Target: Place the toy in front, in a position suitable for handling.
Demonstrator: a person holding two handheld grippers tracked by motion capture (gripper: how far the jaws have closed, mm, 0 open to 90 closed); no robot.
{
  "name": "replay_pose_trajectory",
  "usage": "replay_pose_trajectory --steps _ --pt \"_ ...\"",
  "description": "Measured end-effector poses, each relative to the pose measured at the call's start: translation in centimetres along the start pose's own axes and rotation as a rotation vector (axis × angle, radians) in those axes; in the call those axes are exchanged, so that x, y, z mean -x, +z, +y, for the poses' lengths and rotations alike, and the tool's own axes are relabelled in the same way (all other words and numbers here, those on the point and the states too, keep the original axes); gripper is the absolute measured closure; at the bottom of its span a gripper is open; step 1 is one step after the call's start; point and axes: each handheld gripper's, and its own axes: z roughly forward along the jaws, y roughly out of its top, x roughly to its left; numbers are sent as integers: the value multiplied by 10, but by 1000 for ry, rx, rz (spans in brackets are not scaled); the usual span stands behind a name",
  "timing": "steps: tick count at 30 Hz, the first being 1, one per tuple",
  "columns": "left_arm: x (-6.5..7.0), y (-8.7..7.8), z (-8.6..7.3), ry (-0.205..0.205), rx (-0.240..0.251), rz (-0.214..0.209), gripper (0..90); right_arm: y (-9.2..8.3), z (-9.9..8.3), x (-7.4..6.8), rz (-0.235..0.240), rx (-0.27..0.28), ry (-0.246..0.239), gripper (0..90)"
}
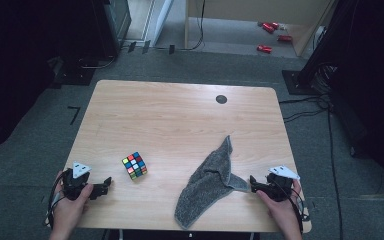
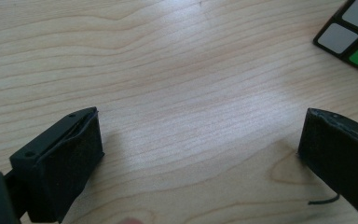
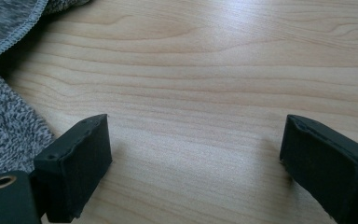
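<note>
A multicoloured puzzle cube [image 1: 135,165] sits on the wooden table [image 1: 180,115], left of centre near the front. A crumpled grey towel [image 1: 207,182] lies right of centre, stretching toward the front edge. My left gripper [image 1: 107,184] rests low at the front left, a short way left of the cube, jaws wide apart over bare wood [image 2: 200,135]; a corner of the cube [image 2: 352,39] shows at the upper right of its view. My right gripper [image 1: 252,182] sits at the front right, touching or just beside the towel's edge [image 3: 4,107], jaws open on nothing [image 3: 196,149].
A small dark round insert [image 1: 221,99] is set in the table near the back right. Cables [image 1: 325,115] run on the floor to the right. Red objects [image 1: 270,35] lie on the floor beyond the table. Dark equipment stands at both sides.
</note>
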Motion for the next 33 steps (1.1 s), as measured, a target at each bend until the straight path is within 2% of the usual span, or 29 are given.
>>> replay_pose_trajectory --steps 7,9,12,15,21,24,27,28,31,33 --pt "2 0 0 -16 -1 15 2 0 0 0 3 5 -2 91" --pt "1 0 0 -12 0 12 2 -1 0 0 3 9 -5 132" --pt "1 0 0 -10 -4 9 2 -3 -2 0 7 11 -3 140" --pt "1 -3 -1 11 -3 -21 2 -7 -2 -2 20 8 -5 140" --pt "0 -4 0 -5 14 -31 2 -19 0 -7 39 44 -6 149" --pt "2 -4 0 -6 9 -56 2 -30 7 -18 49 81 -12 158" --pt "3 -5 0 -3 13 -71 2 -33 9 -26 57 88 -28 158" --pt "5 -5 1 6 13 -84 2 -34 11 -34 72 89 -39 157" --pt "7 -5 2 12 16 -100 2 -35 13 -39 89 90 -44 156" --pt "12 -4 3 23 18 -133 2 -39 16 -48 108 103 -60 156"
